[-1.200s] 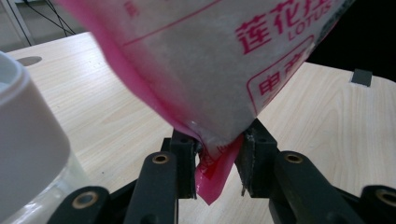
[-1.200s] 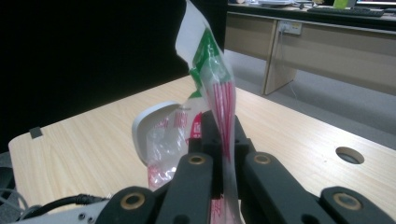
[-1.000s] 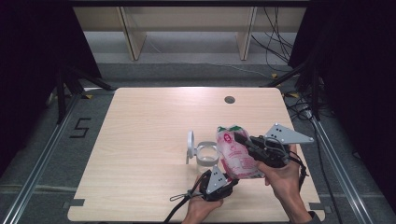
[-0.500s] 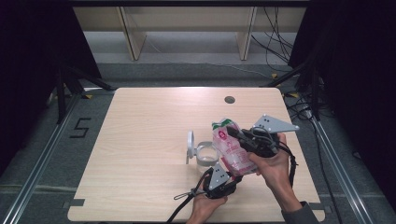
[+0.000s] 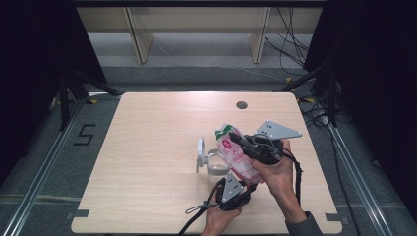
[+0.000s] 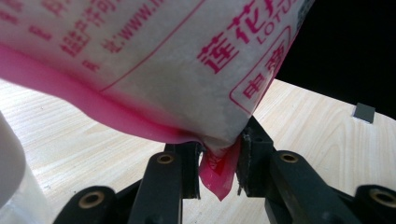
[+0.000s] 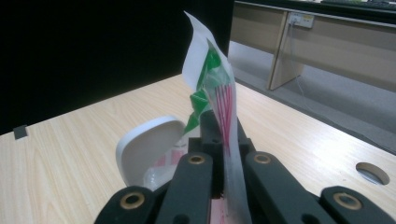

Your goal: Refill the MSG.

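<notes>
A pink and white printed bag [image 5: 237, 153] with a green top hangs tilted over a clear container [image 5: 216, 166], whose white lid [image 5: 200, 151] stands open at its left. My left gripper [image 5: 245, 181] comes up from the table's near edge and is shut on the bag's lower pink corner [image 6: 215, 179], between its pads [image 6: 250, 151]. From the right, my right gripper [image 5: 235, 139] is shut on the bag's upper part [image 7: 219, 93]. In the right gripper view the lid [image 7: 149, 149] shows behind the jaws. The container's rim [image 6: 9, 177] is at the left gripper view's left edge.
The light wooden table [image 5: 147, 147] has a round cable hole [image 5: 241, 104] near its far edge. Wooden shelving [image 5: 142, 34] stands on the floor beyond it. Cables [image 5: 295, 29] trail at the far right, and a floor mark [image 5: 83, 133] lies left of the table.
My right gripper has carried the bag's top to the left, nearer the container, and the bag now leans more over it. The left gripper has stayed put on the lower corner.
</notes>
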A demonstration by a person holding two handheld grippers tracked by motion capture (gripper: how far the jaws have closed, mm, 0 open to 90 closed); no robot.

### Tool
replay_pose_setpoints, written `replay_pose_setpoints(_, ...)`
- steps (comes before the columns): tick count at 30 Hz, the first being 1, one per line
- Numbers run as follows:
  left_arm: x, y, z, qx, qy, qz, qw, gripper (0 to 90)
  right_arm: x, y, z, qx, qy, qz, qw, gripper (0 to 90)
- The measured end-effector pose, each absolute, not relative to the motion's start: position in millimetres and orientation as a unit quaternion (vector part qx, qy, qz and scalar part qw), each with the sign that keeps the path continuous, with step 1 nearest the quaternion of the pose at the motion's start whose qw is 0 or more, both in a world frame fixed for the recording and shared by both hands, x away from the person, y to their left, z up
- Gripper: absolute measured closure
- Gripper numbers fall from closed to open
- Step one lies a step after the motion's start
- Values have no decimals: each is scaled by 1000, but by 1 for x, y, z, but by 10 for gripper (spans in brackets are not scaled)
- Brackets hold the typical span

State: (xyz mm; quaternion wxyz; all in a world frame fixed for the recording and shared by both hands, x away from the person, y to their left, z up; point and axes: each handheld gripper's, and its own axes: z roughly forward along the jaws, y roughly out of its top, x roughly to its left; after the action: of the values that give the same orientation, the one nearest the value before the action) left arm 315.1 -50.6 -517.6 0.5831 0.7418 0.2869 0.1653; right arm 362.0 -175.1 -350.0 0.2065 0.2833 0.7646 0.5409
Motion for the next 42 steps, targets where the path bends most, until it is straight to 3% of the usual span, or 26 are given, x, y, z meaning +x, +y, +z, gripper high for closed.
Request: replay_pose_setpoints(42, 314, -64, -509, 737, 289, 177, 585, 740, 376, -155, -349, 287, 774, 521, 219, 900)
